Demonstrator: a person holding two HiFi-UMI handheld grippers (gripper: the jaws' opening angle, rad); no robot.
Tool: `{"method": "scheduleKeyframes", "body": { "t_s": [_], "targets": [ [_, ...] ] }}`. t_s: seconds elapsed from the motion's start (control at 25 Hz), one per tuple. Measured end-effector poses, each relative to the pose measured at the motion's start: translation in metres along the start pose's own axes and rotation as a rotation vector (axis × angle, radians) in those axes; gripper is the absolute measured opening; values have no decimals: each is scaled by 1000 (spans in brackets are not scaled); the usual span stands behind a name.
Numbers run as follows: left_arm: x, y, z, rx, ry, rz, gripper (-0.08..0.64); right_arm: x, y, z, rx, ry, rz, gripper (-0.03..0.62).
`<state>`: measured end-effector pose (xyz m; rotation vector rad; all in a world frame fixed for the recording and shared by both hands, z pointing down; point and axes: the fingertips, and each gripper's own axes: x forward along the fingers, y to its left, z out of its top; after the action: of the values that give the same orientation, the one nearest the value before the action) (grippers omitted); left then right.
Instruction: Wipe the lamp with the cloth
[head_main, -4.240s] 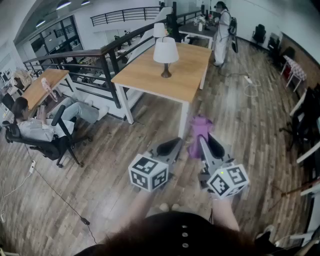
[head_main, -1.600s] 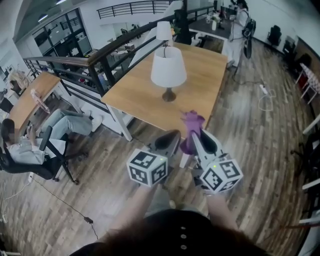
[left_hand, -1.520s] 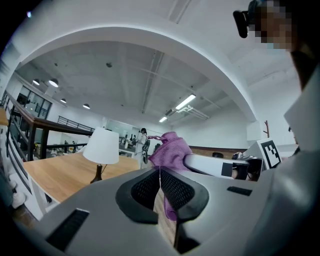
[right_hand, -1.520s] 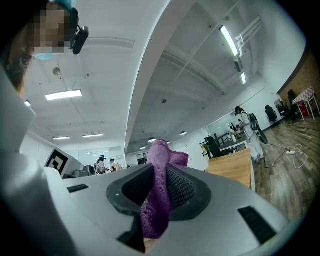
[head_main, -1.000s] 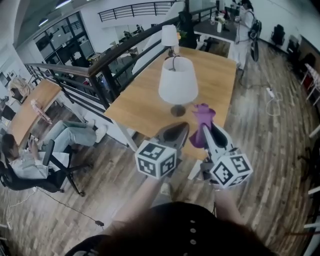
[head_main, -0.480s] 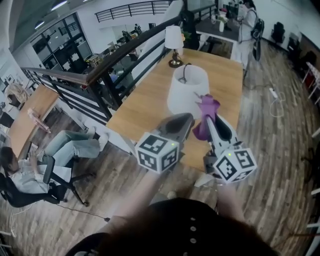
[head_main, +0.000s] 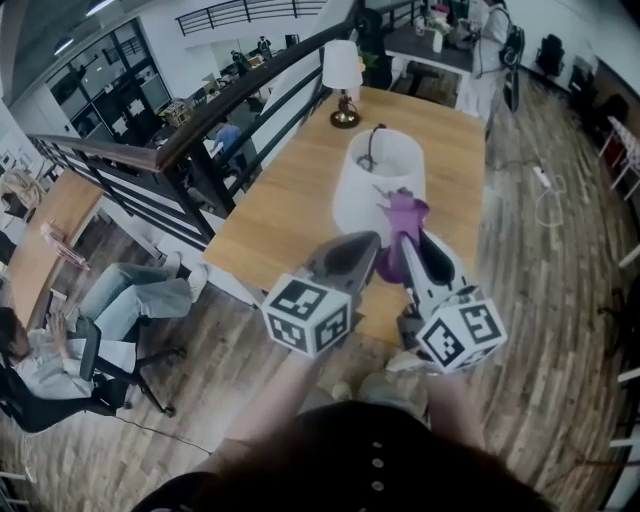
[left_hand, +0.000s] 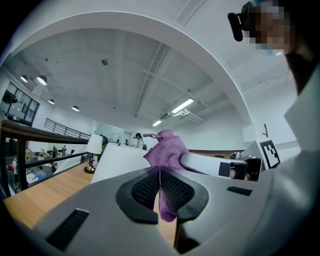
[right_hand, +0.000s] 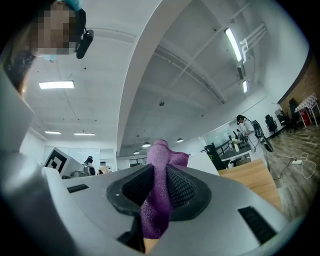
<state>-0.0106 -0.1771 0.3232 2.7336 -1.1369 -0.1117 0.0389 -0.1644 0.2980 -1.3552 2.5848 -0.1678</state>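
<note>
room: open office loft, wood plank floor, dark railing running past the table's left side, ceiling strip lights on.
people: one seated in a chair down at the left, another standing by a far desk.
table: long pale wooden table, near edge right under both grippers.
lamp: white-shaded lamp stands on the table, seen from above, just past the grippers; the left gripper view has its shade close ahead.
second lamp: smaller one at the table's far end.
cloth: purple cloth sticks up from the right gripper in front of the shade's near rim; can't tell if it touches.
right gripper: right gripper, jaws clamped on the cloth, which bunches above and hangs below the pads.
left gripper: left gripper just beside the right, pads pressed together, nothing of its own in them; the purple shows beyond.
since earlier: four seconds back the table sat well across the floor; now the shade fills the middle and the cloth has come up to it, both grips unchanged.
</note>
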Motion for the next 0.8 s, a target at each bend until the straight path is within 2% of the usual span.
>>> {"method": "scheduleKeyframes", "body": {
  "t_s": [0.36,0.8],
  "targets": [
    [5,19,-11,-63,28,57,15,17,-1,-6,-67,87,17,86],
    [8,39,7,-53,3,102,15,47,4,0,-103,107,74,86]
  ]
}}
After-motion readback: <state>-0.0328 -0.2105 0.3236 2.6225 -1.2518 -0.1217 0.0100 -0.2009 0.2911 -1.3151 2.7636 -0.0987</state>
